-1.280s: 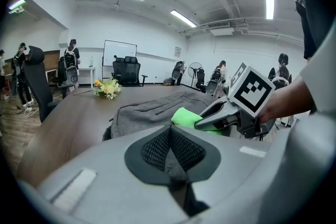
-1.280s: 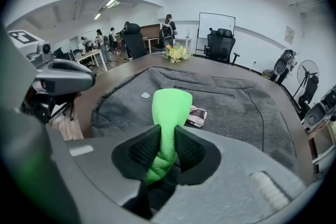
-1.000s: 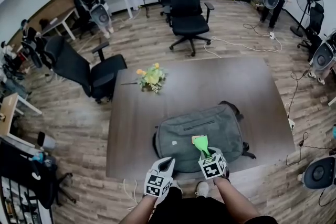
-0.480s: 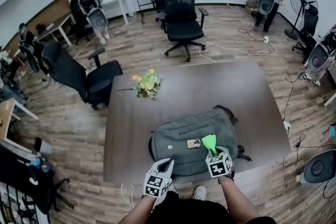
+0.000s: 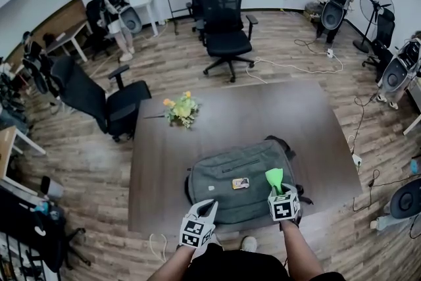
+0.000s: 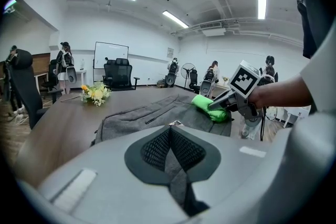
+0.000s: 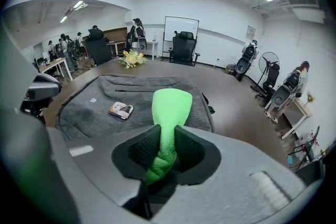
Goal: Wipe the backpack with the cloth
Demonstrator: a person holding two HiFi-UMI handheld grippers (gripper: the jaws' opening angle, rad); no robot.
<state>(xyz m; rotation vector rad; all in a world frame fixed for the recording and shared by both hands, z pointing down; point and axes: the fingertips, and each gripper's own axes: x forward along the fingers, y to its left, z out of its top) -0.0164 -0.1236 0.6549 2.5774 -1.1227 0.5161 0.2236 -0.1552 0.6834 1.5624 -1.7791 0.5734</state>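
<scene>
A grey backpack [image 5: 230,168] lies flat on the brown table [image 5: 296,115], near its front edge. My right gripper [image 5: 278,189] is over the backpack's right part, shut on a rolled green cloth [image 5: 273,177] that sticks out forward. In the right gripper view the cloth [image 7: 170,105] is pinched between the pads, above the backpack [image 7: 100,99]. My left gripper [image 5: 209,206] hovers at the backpack's front edge, shut on nothing. In the left gripper view its pads [image 6: 157,149] meet. A small printed card [image 5: 241,183] lies on the backpack's middle.
A bunch of yellow flowers [image 5: 181,108] lies on the table's far left. Black office chairs stand to the left [image 5: 99,99] and beyond the table [image 5: 223,29]. Cables [image 5: 289,66] run over the wooden floor. People stand along the far walls.
My right gripper has carried the green cloth rightward across the backpack, and the small card it covered now shows. The left gripper has stayed at the front edge.
</scene>
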